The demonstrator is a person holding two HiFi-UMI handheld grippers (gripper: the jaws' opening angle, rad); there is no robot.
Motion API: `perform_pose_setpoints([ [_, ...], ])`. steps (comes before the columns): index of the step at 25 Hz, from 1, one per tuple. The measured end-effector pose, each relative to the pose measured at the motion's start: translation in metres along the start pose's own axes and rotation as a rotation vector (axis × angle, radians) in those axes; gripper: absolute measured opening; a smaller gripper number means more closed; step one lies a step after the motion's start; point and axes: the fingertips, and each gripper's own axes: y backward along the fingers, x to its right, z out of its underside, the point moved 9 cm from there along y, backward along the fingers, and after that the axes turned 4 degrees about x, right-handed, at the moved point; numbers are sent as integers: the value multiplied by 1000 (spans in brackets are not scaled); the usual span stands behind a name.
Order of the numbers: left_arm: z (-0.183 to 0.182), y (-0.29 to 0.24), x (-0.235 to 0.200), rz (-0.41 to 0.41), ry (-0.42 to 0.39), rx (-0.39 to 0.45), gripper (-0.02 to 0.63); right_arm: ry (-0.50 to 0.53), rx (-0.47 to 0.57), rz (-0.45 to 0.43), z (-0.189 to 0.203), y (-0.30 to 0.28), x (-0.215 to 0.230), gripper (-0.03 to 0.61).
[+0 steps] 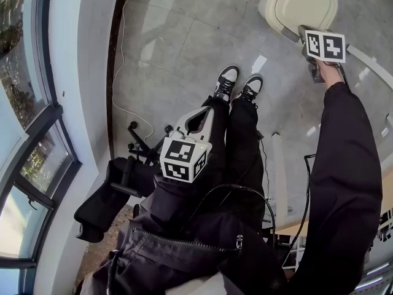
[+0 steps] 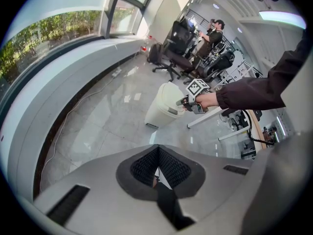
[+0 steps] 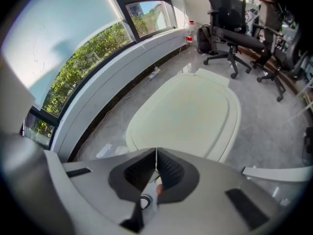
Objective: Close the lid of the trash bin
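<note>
The right gripper (image 3: 156, 166) has its two ribbed jaws pressed together with nothing between them. Straight ahead of it, at 12 o'clock in the right gripper view, is the cream trash bin (image 3: 188, 114), whose oval lid (image 3: 195, 102) lies flat down on the body. In the head view the right gripper (image 1: 309, 42) sits at the near right edge of the trash bin (image 1: 299, 3), at about 1 o'clock in the frame. The left gripper view shows its tip against the bin's top rim, but whether the two actually touch cannot be told. The gripper's cube (image 1: 324, 46) carries black-and-white square markers.

The left gripper (image 2: 157, 169) is also closed on nothing, its jaws meeting along one thin line. In the head view it (image 1: 195, 120) is held low in front of the person's dark trousers near the frame's centre, well apart from the bin, and its own marker cube (image 1: 184, 158) faces the camera.

From the left gripper, the bin (image 2: 164, 104) stands at 12 o'clock on the grey tiled floor (image 2: 107, 116). Black office chairs (image 3: 230, 18) stand beyond the bin at 1 o'clock in the right gripper view. A curved window wall (image 3: 98, 58) runs along at 10 o'clock, with a thin cable (image 1: 120, 72) lying at its foot.
</note>
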Motion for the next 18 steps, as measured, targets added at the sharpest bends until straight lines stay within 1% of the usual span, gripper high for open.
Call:
perform_pose_setpoints([
  [5,-15,10,14,18,-33,37,-2,-28,81,-8,-4,40,-11,11],
  [8,-30,19,26,31,-64,70,-2,-54,185,-28,-11,84,-21,11],
  [10,-41,29,37,40,-87,93,-1,-64,263,-38,-12,123,-35,9],
  [12,-58,41,52,58,-117,126,-2,-50,339,-34,-13,168,-52,8],
  [15,-88,63,82,96,-172,186,-2,-44,448,-12,-9,243,-78,6],
  [18,-115,96,115,125,-227,243,-2,-82,545,24,5,321,-103,6],
])
